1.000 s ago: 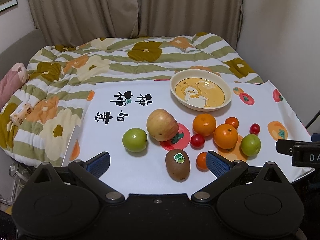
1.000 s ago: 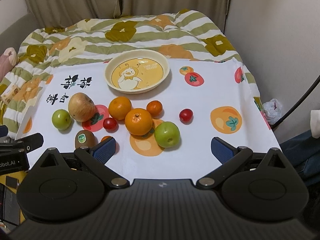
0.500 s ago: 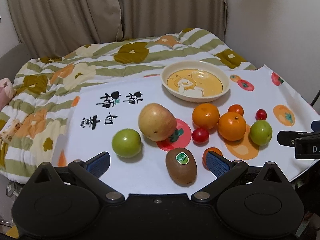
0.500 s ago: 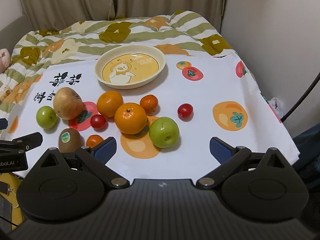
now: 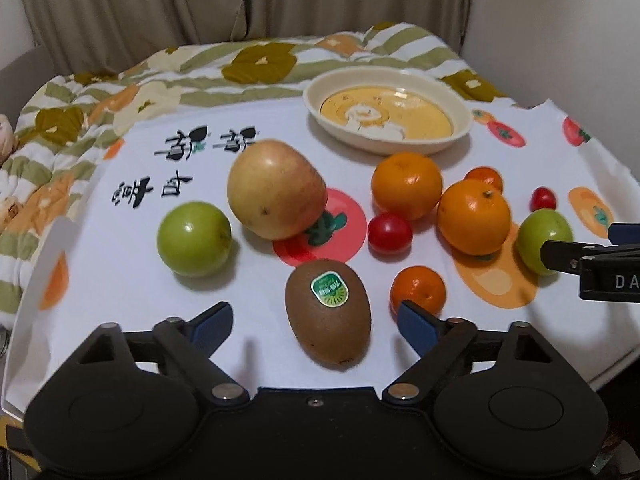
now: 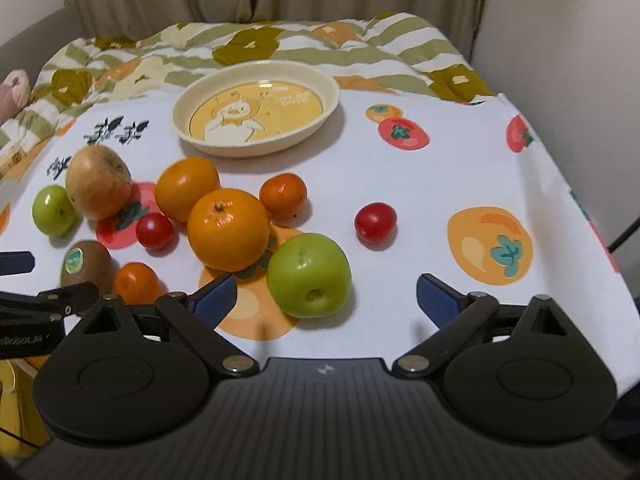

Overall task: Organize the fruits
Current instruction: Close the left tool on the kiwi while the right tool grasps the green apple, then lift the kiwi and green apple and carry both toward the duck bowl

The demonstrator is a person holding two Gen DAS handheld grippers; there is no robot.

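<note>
Fruit lies loose on a white printed cloth (image 5: 132, 296). A brown kiwi (image 5: 328, 316) with a green sticker sits between the fingers of my left gripper (image 5: 314, 322). Its jaws are closing and the pads stand clear of the kiwi. My right gripper (image 6: 326, 296) is open, with a green apple (image 6: 308, 274) between its fingers, untouched. Further back lie a large yellow-red apple (image 5: 276, 190), a second green apple (image 5: 194, 238), two oranges (image 5: 406, 184) (image 5: 474, 218), small mandarins (image 5: 418, 290) and cherry tomatoes (image 5: 390, 232). An empty cream bowl (image 5: 386, 114) stands behind them.
The cloth lies over a flowered, striped quilt (image 5: 120, 92) on a bed, with curtains (image 5: 160, 0) behind and a wall (image 6: 580, 40) at the right. Part of the right gripper's body (image 5: 600, 268) juts into the left wrist view. The cloth's right edge (image 6: 592, 216) drops away.
Both grippers have sunk toward the cloth and the fruit looms larger. The kiwi now lies between the left fingers, which have narrowed. The green apple now lies between the right fingers.
</note>
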